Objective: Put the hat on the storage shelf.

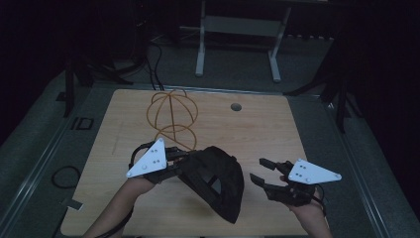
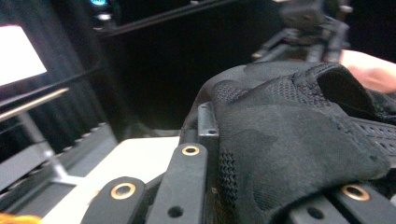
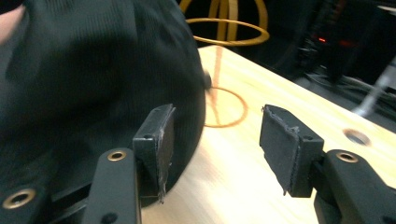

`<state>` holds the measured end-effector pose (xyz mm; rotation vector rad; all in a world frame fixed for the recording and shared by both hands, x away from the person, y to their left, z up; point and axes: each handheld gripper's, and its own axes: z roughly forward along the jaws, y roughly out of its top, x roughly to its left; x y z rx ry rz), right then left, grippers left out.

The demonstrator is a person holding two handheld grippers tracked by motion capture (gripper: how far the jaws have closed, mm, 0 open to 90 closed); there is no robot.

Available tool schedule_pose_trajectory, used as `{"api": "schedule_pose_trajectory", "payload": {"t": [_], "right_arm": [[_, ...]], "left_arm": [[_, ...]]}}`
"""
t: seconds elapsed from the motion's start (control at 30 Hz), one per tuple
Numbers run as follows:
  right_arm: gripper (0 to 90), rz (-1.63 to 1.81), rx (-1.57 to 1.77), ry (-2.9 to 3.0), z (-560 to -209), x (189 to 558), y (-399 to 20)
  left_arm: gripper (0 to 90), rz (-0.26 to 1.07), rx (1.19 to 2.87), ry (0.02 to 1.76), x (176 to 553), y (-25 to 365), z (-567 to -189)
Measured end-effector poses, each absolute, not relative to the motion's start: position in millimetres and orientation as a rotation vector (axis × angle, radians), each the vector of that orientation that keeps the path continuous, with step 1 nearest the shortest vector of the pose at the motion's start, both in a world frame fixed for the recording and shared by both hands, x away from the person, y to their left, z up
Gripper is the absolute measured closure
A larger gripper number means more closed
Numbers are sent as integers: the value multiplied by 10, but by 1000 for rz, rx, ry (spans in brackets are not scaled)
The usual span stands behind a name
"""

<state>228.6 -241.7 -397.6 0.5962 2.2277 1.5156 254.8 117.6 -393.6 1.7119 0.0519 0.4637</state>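
Observation:
A black cap (image 1: 218,181) hangs over the wooden table's (image 1: 257,134) front middle, with my left gripper (image 1: 190,166) shut on its left side. In the left gripper view the cap's (image 2: 289,135) mesh fabric lies bunched between the jaws of the left gripper (image 2: 266,196). My right gripper (image 1: 257,169) is just right of the cap, open, its pads apart with nothing between them. In the right gripper view the cap (image 3: 93,84) is just beyond the left fingertip of the right gripper (image 3: 215,140). A gold wire stand (image 1: 171,116) of loops rises at the table's back left.
A round hole (image 1: 236,106) sits in the tabletop at the back right of centre. A white metal frame (image 1: 237,39) stands on the floor behind the table. A dark cable loop (image 1: 64,176) lies on the floor at the left. The room around is dark.

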Motion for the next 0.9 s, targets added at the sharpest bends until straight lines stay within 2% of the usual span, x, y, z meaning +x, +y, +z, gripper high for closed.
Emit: {"api": "schedule_pose_trajectory", "payload": {"t": [0.3,0.37,0.43,0.5,0.6,0.9], "right_arm": [[456,1522,296,2339,-3880,2135,-2121],[499,1509,235,2351,-3873,2108,-2078],[615,1501,180,2383,-3872,2099,-2042],[687,1481,137,2393,-3881,2081,-2010],[872,1454,126,2406,-3892,2076,-1982],[888,1529,192,2429,-3901,2140,-2019]], "left_arm": [[888,331,1719,-43,2489,1160,-3919],[888,326,1723,-52,2488,1147,-3926],[888,326,1727,-49,2489,1137,-3932],[888,322,1724,-50,2498,1137,-3937],[888,338,1729,-29,2516,1138,-3940],[884,350,1765,50,2631,1148,-4059]]}}
